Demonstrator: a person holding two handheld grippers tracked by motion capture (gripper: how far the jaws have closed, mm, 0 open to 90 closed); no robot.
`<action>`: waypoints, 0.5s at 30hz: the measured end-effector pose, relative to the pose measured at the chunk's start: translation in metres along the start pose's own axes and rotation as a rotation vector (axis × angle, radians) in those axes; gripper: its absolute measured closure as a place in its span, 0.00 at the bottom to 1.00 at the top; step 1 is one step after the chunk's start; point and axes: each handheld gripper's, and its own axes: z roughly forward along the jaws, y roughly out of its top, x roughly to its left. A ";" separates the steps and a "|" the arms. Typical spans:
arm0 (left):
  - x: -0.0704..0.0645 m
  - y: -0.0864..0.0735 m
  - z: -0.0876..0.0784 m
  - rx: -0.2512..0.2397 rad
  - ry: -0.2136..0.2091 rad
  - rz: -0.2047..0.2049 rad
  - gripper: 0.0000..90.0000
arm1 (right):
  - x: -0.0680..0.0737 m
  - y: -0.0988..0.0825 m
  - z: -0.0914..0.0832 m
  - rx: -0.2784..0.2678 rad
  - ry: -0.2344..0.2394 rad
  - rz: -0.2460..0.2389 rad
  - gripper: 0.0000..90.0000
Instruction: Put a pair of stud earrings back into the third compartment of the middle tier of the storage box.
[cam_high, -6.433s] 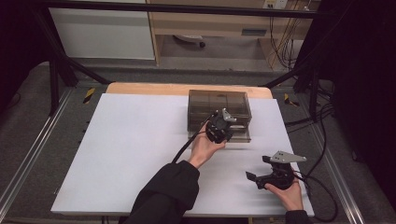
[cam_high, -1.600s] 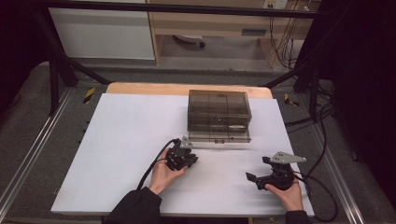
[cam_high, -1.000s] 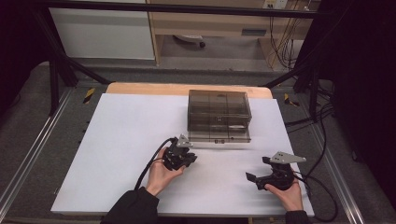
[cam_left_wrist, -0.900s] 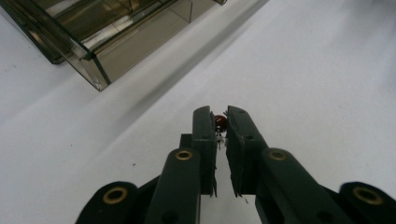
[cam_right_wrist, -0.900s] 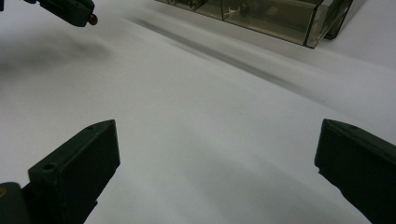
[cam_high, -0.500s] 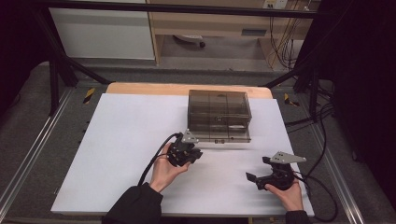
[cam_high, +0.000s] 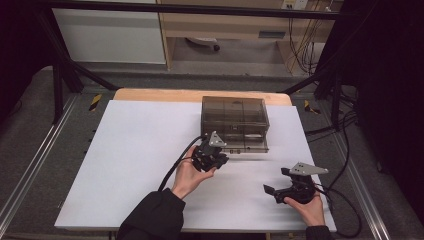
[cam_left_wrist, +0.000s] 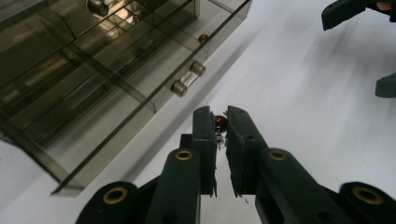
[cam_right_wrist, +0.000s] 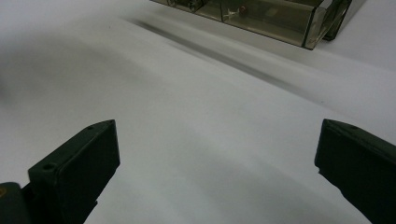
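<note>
Smoky translucent plastic organizer box (cam_high: 234, 122) with inner dividers sits on the white table (cam_high: 130, 150), toward 12 o'clock of the table's centre. Its front drawer, with a clear bar handle on two metal posts (cam_left_wrist: 187, 79), looks slightly pulled out. A small red bead-like part (cam_left_wrist: 202, 38) lies inside one compartment near the drawer front; other contents too blurred to tell.

Left gripper (cam_left_wrist: 221, 127): jaws nearly together, clenched on a small red round-headed piece with thin metal legs (cam_left_wrist: 220, 122), pinched at the jaw tips. In the high view this left gripper (cam_high: 212, 156) is just in front of the box, at its 6 o'clock edge, held by the left hand (cam_high: 189, 176) with palm up and forearm in a dark sleeve (cam_high: 152, 217) coming from the bottom edge. Black cable (cam_high: 176, 167) loops from it toward the sleeve.

Right gripper (cam_high: 280, 180): jaws spread wide, released, holding nothing. It rests low at the table's 5 o'clock area, well apart from the box, right hand (cam_high: 307, 207) behind it, jaws pointing toward 9 o'clock. Its own view shows both jaws over bare white table, box corner (cam_right_wrist: 322, 21) far at top.
</note>
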 end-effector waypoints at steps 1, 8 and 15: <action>-0.001 0.003 0.001 0.001 -0.001 0.003 0.90 | 0.000 0.000 0.000 0.000 0.000 0.002 0.01; -0.004 0.021 0.012 -0.001 -0.006 0.020 0.90 | 0.000 0.000 0.000 -0.001 0.000 0.002 0.01; -0.006 0.038 0.024 -0.006 -0.010 0.020 0.90 | 0.000 0.000 0.000 0.003 0.002 -0.001 0.01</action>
